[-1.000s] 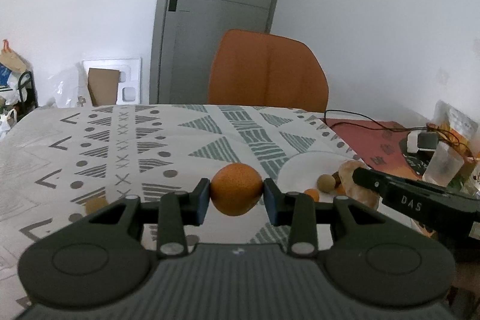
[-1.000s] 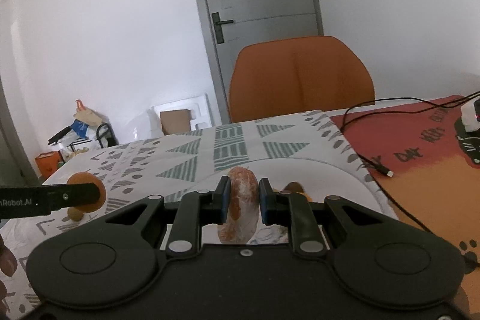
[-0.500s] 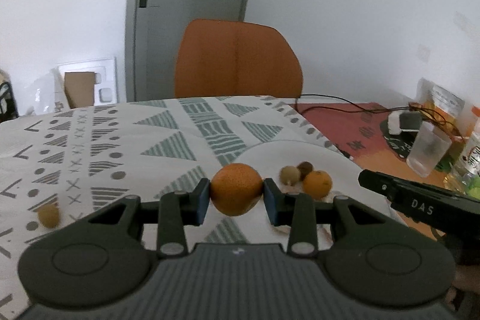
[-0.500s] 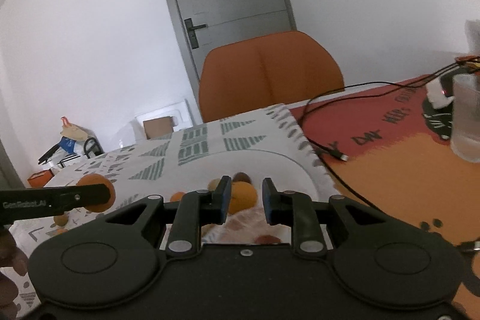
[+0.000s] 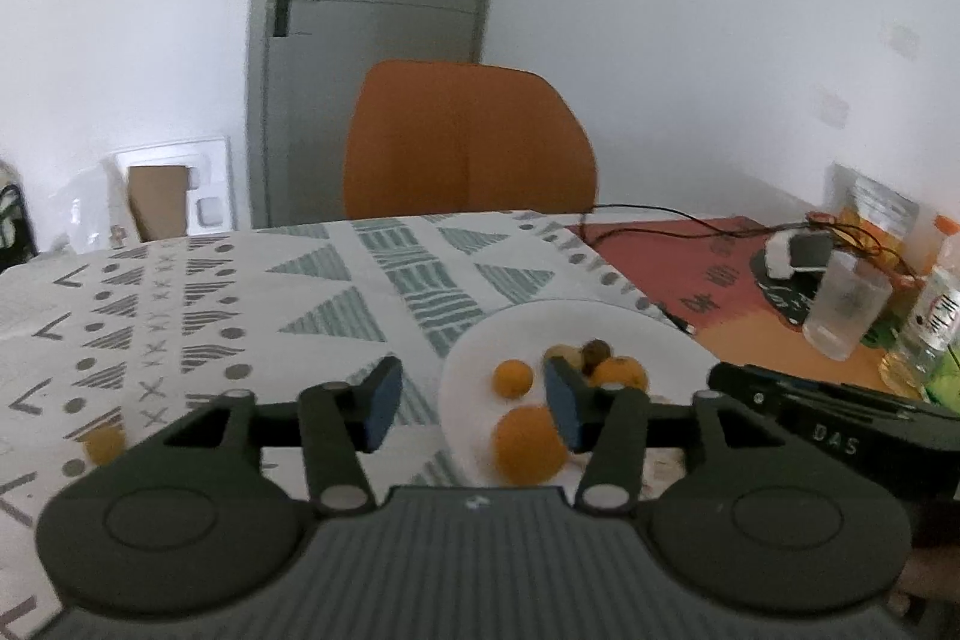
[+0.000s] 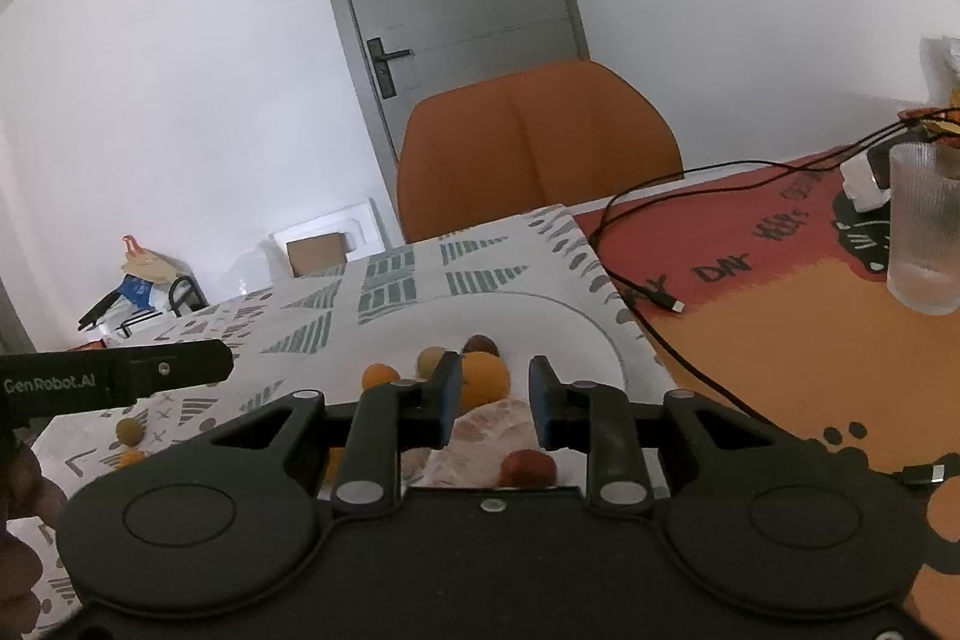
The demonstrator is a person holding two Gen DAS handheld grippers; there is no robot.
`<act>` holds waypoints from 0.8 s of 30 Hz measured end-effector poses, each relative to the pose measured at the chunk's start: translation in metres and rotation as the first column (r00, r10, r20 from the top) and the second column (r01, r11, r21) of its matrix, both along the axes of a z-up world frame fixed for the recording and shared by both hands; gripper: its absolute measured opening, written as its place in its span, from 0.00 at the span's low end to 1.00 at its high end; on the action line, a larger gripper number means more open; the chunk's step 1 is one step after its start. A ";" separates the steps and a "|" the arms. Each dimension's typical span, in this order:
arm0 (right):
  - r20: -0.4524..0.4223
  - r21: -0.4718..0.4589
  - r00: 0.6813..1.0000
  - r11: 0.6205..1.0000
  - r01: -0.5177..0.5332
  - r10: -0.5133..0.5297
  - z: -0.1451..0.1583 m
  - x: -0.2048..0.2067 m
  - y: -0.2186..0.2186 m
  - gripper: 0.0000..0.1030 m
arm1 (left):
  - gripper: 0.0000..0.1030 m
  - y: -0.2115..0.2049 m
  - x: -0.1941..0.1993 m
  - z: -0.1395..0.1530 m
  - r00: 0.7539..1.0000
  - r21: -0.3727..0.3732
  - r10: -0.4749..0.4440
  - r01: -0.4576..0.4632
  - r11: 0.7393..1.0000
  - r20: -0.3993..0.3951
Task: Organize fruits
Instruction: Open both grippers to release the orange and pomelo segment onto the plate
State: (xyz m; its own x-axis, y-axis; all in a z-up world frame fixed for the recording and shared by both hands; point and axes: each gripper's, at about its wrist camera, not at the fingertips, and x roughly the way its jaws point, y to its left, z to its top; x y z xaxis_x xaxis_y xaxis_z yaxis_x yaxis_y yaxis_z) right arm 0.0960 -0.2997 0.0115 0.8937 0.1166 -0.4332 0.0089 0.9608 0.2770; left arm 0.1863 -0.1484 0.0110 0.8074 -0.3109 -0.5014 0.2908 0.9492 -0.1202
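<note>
The left gripper (image 5: 471, 403) has its jaws apart, having just been opening; the round, matte orange (image 5: 529, 444) lies free on the white plate (image 5: 636, 334), close against the right pad. The right gripper (image 6: 495, 394) is also parted, its jaws just opening, nothing pressed between them. Just below its pads lie a pale peeled citrus piece (image 6: 489, 421) and a small reddish fruit (image 6: 528, 467). Beyond them on the smooth round plate (image 6: 576, 325) sit a mandarin (image 6: 483, 376), a smaller orange fruit (image 6: 380, 376) and two brownish balls. Two small fruits (image 6: 129, 430) rest on the patterned tablecloth (image 5: 240, 304) to the left.
</note>
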 end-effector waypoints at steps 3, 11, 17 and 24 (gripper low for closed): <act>0.004 -0.003 1.000 1.000 -0.009 0.009 0.002 0.001 0.005 0.28 | 0.62 0.013 -0.001 0.002 0.999 -0.005 0.033 -0.033 0.999 0.002; 0.013 -0.016 0.998 0.998 -0.057 0.057 0.009 0.004 0.032 0.36 | 0.76 0.049 -0.009 0.008 0.993 0.001 0.119 -0.119 0.993 0.027; 0.015 -0.011 0.995 0.995 -0.102 0.102 0.014 0.007 0.055 0.53 | 0.79 0.079 -0.013 0.008 0.984 -0.008 0.177 -0.177 0.984 0.013; 0.018 -0.021 0.991 0.991 -0.132 0.133 0.018 0.010 0.078 0.85 | 0.91 0.106 -0.016 0.002 0.971 0.010 0.238 -0.238 0.971 0.004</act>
